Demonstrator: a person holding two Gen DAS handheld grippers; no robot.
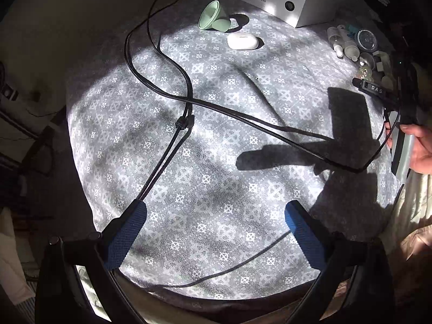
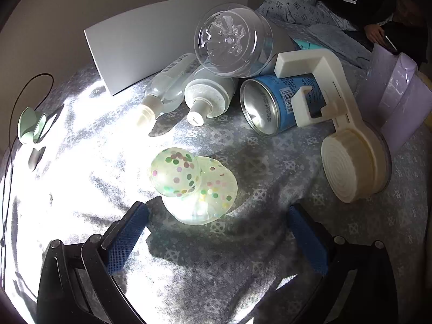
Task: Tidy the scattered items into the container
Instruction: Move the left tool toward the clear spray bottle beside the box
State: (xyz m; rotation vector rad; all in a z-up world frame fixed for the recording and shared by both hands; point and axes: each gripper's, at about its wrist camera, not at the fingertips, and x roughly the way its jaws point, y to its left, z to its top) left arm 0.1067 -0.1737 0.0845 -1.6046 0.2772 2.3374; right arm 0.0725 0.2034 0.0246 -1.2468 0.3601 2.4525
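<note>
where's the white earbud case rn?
Left wrist view, upper centre: the white earbud case lies on the patterned bedspread, just right of the green cup, in front of the white box.

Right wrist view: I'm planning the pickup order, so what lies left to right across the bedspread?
Mint green cup → clear spray bottle → white pump bottle → blue can → cream suction-cup holder → lilac container.

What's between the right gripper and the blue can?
In the right wrist view, a clear confetti-speckled toy lies just ahead of the open right gripper; beyond it only bare patterned bedspread reaches the blue can.
</note>
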